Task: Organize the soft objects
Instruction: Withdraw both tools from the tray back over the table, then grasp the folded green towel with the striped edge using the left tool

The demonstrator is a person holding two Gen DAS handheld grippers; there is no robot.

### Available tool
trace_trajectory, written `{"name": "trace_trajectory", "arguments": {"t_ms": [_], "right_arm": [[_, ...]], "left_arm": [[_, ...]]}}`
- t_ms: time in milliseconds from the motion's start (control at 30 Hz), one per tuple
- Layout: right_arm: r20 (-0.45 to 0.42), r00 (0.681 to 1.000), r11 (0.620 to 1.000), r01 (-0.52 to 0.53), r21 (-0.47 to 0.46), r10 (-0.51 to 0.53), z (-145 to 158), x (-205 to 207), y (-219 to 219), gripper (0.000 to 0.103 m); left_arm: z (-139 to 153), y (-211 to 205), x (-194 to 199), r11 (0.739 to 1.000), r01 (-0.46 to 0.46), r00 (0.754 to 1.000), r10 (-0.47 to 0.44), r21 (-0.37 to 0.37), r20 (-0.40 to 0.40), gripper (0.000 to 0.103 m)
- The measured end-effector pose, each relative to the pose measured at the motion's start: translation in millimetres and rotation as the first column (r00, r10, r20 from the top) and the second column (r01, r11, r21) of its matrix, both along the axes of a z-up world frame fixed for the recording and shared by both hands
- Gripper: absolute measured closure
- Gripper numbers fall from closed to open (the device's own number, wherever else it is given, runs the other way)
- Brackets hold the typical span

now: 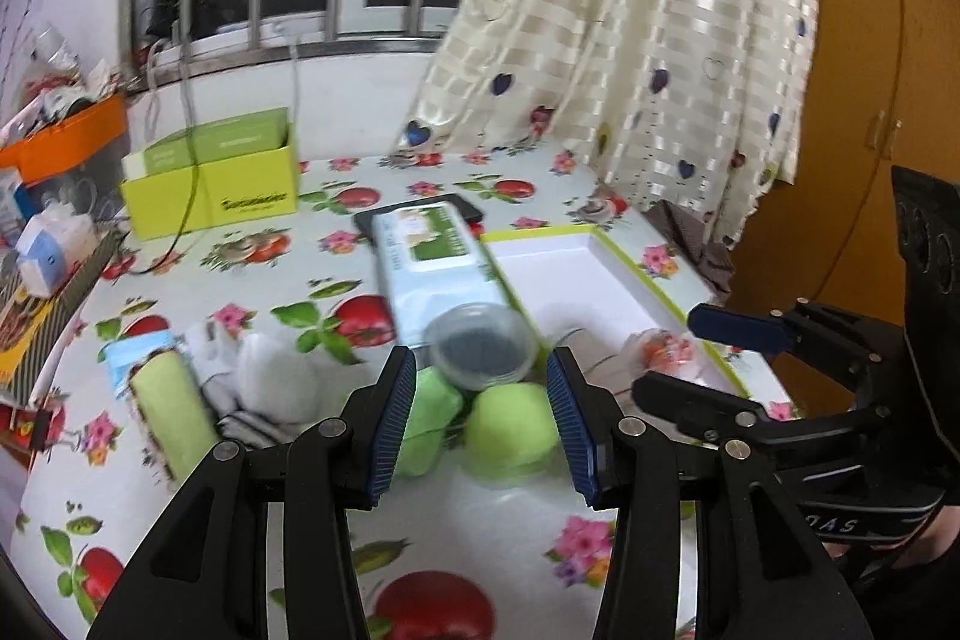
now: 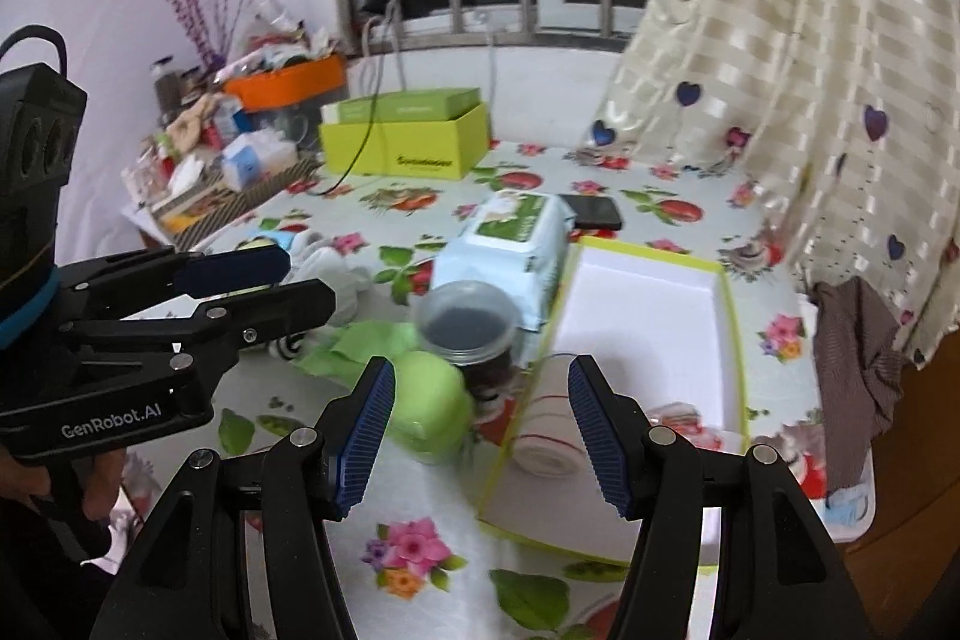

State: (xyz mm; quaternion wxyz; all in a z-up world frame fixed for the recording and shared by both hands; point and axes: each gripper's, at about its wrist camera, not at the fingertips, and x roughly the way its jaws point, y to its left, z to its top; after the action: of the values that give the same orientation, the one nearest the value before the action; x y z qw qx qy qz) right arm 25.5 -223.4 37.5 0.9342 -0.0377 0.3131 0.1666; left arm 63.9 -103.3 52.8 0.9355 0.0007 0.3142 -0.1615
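Soft things lie across the flowered tabletop (image 1: 252,490): a green rolled towel (image 1: 171,412) at the left, white socks (image 1: 270,388), then green cloth balls (image 2: 429,409) just beside a lidded cup (image 2: 465,319). Right of these, the shallow white tray (image 2: 648,304) holds one white roll (image 2: 549,427). Left tool (image 1: 480,421) and right tool (image 2: 480,433) both hang wide open and empty. Judging by this, sorting is midway; next, one tool must close on a green ball.

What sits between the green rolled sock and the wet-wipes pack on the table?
A clear plastic cup with dark contents stands between the green sock and the wipes pack, close against both. It shows in both wrist views.
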Motion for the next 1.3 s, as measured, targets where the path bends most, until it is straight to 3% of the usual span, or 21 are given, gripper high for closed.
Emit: {"name": "trace_trajectory", "arguments": {"t_ms": [600, 1300], "right_arm": [[-0.021, 0.997, 0.997, -0.073, -0.007, 0.073, -4.3, 11.9, 42.2, 0.043], [-0.066, 0.982, 0.984, -0.176, -0.004, 0.175, -17.4, 22.2, 77.5, 0.043]], "left_arm": [[-25.0, 72.1, -0.8, 0.988, -0.152, 0.987, 0.151, -0.016, -0.047, 0.056], [-54.7, 145.5, 10.8, 0.942, -0.331, 0.937, 0.322, -0.058, -0.133, 0.056]]}}
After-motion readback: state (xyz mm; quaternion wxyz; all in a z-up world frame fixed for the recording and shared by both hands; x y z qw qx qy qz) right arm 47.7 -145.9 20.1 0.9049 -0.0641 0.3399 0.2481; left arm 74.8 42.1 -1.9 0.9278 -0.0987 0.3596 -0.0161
